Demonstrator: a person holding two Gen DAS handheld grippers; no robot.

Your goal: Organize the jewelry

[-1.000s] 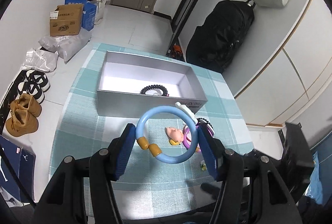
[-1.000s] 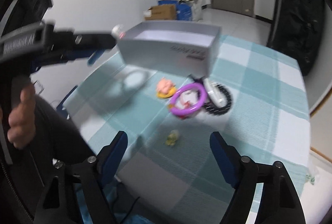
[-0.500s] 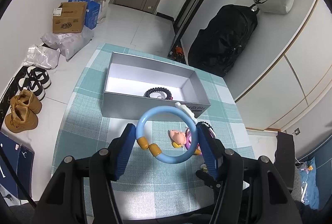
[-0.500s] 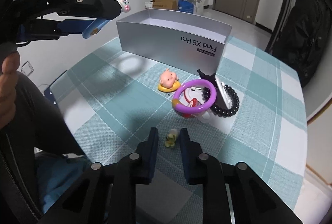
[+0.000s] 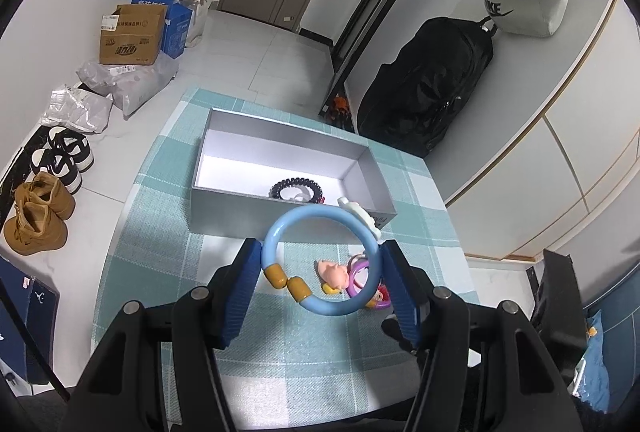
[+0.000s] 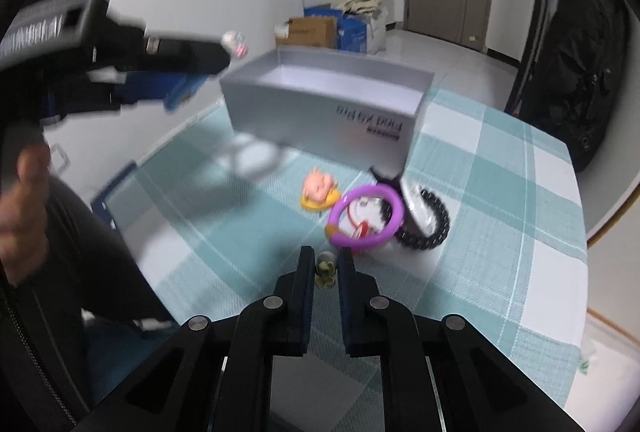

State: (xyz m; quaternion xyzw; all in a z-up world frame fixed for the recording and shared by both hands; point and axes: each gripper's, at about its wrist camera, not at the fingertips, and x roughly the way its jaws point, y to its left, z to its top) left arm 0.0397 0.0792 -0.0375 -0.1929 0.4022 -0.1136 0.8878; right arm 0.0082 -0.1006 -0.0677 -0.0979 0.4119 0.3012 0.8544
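Note:
My left gripper (image 5: pixel 320 264) is shut on a light blue bangle (image 5: pixel 276 232) with two yellow beads and a white charm, held in the air before the grey box (image 5: pixel 224 210). A black bead bracelet (image 5: pixel 296 188) lies inside the box. My right gripper (image 6: pixel 325 272) is shut on a small green and white charm (image 6: pixel 325 269) at the table surface. A pink pig charm (image 6: pixel 318 188), a purple bangle (image 6: pixel 366 220) and a black bead bracelet (image 6: pixel 436 224) lie just beyond it. The grey box also shows in the right wrist view (image 6: pixel 320 112).
The table has a teal checked cloth (image 5: pixel 160 232). Shoes (image 5: pixel 36 216), cardboard boxes (image 5: pixel 132 36) and plastic bags lie on the floor at left. A black backpack (image 5: pixel 432 88) leans by the door. The other hand and its gripper body (image 6: pixel 100 64) show blurred at left.
My right gripper has closed from wide open onto the small charm and moved closer to it. My left gripper has risen a little with the blue bangle.

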